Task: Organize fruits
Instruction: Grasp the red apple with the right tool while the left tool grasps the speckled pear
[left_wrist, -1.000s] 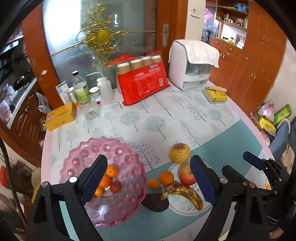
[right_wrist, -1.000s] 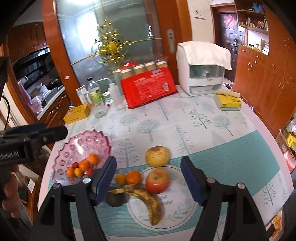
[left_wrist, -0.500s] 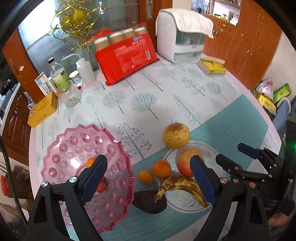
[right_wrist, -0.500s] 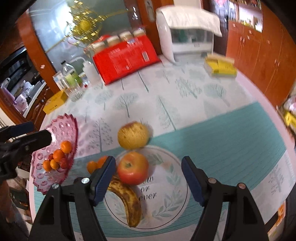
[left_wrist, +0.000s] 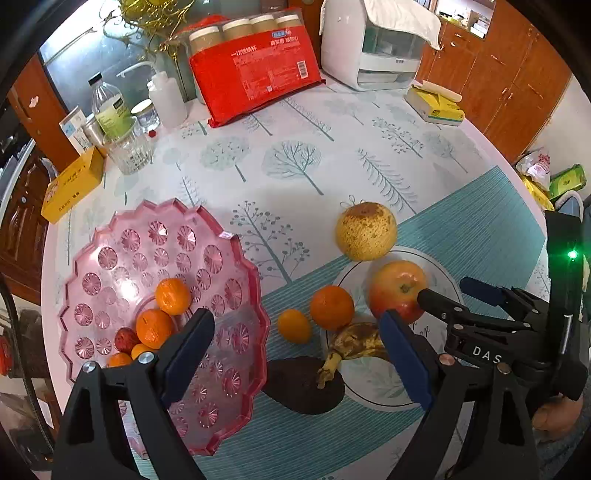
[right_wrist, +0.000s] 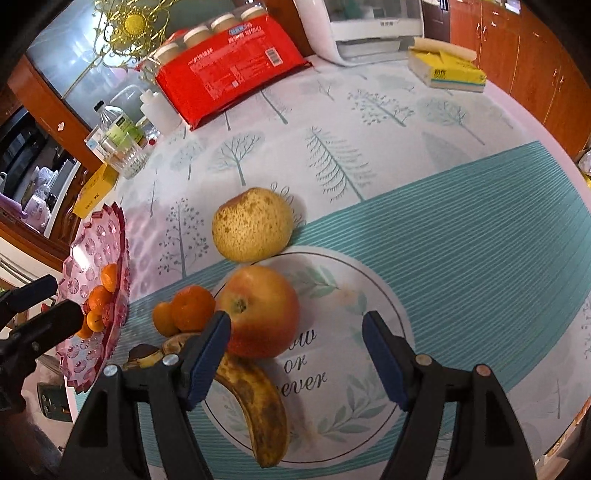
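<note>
Left wrist view: pink bowl (left_wrist: 155, 258) on the left of the table (left_wrist: 295, 155), beside the loose fruit.
Bowl contents: several small oranges (left_wrist: 171, 295) and a small red fruit (left_wrist: 123, 339), all gathered at the near side; the rest of the bowl is bare.
Loose fruit: a tiny orange (left_wrist: 293, 325) and a bigger orange (left_wrist: 331, 306) lie on the cloth just right of the bowl; a dark avocado (left_wrist: 295, 387) lies nearer the camera, touched by the banana's stem.
Round mat: printed circle (right_wrist: 354, 280) on the tablecloth, carrying the apple (right_wrist: 260, 310) and the spotted banana (right_wrist: 255, 398); it reads "...ow or ...ever", the first letters hidden by the fruit.
Pear: yellow, brown-speckled (right_wrist: 253, 229), just beyond the mat's far edge and near the apple.
Left gripper (left_wrist: 295, 354): released, jaws wide, nothing between the pads; it hangs over the gap between bowl and mat.
Right gripper (right_wrist: 295, 354): released, jaws apart, empty; the left pad (right_wrist: 207, 354) stands in front of the apple's near side and the banana, and contact cannot be told.
Writing: "DAS" on the right gripper's body as seen from the left wrist.
Red pack (left_wrist: 255, 74): holds a row of paper cups with Chinese print on a white label, too small to read.
Far left: bottle with green label (left_wrist: 110, 110), a glass (left_wrist: 129, 151), a yellow box (left_wrist: 74, 184).
Far right: yellow tissue pack (right_wrist: 447, 70), white appliance (left_wrist: 373, 48) under a cloth.
</note>
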